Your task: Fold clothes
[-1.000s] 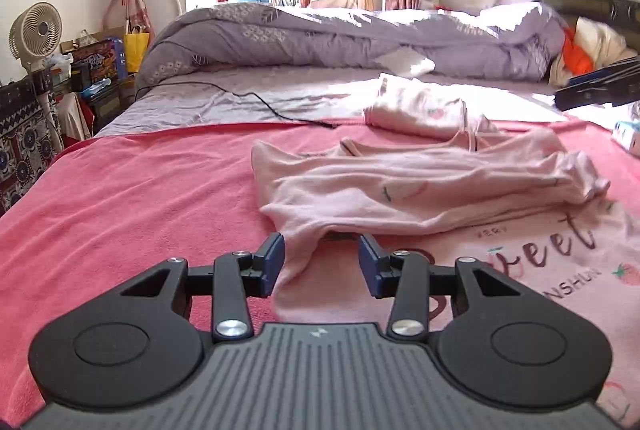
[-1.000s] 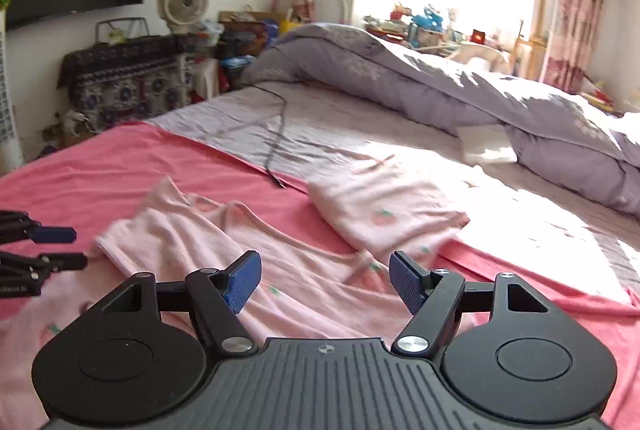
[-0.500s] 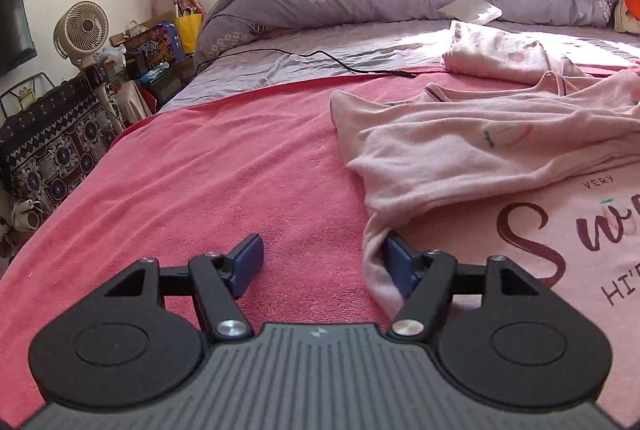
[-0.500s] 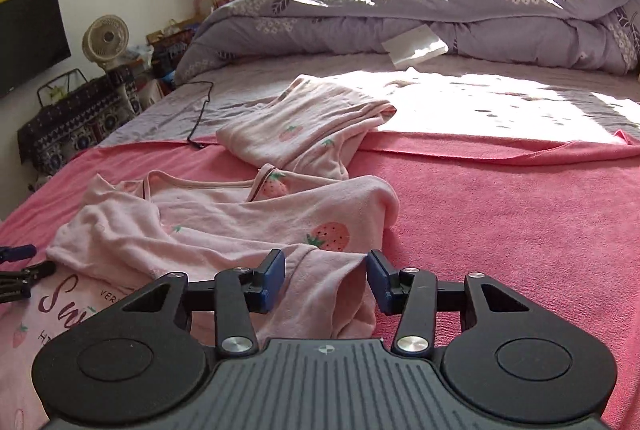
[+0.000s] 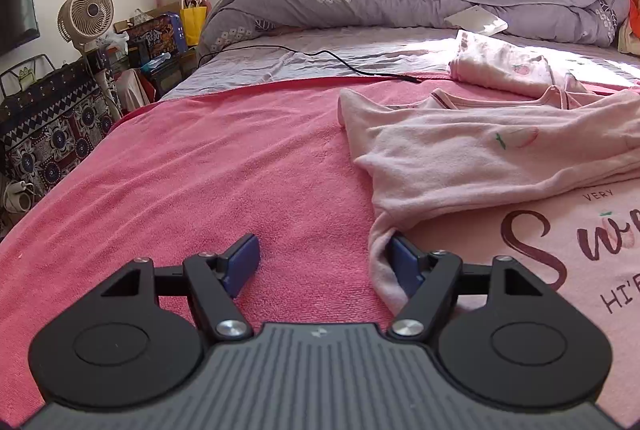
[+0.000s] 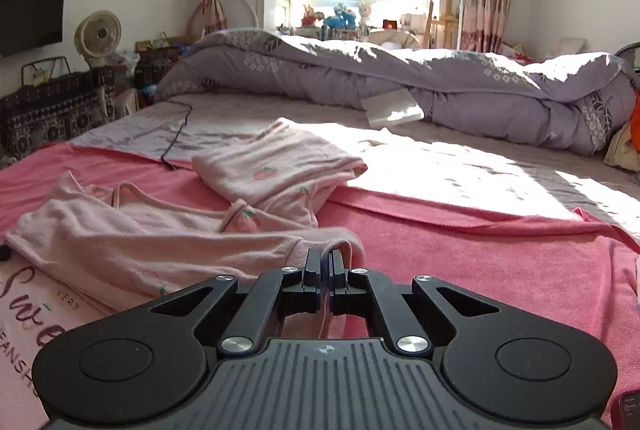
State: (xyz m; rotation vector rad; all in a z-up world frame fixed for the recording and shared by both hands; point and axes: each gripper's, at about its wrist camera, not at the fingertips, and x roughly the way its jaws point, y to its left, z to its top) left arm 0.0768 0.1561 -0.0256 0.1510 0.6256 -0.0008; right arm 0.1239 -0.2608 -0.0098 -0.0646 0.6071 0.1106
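A pale pink pyjama top (image 5: 492, 154) is lying half-folded on the bed's pink blanket (image 5: 208, 166), soft, light and limp, likely to sag and slide unless taken by its edges. The right hand-held gripper (image 6: 325, 262) is pinching the top's near right edge, jaws closed on the fabric. The left hand-held gripper (image 5: 324, 264) is standing open, jaws having just been widening, its right pad touching the near left corner.

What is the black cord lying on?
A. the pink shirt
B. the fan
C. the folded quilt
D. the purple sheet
D: the black cord snakes flat across the purple sheet and ends at the edge of the red blanket.
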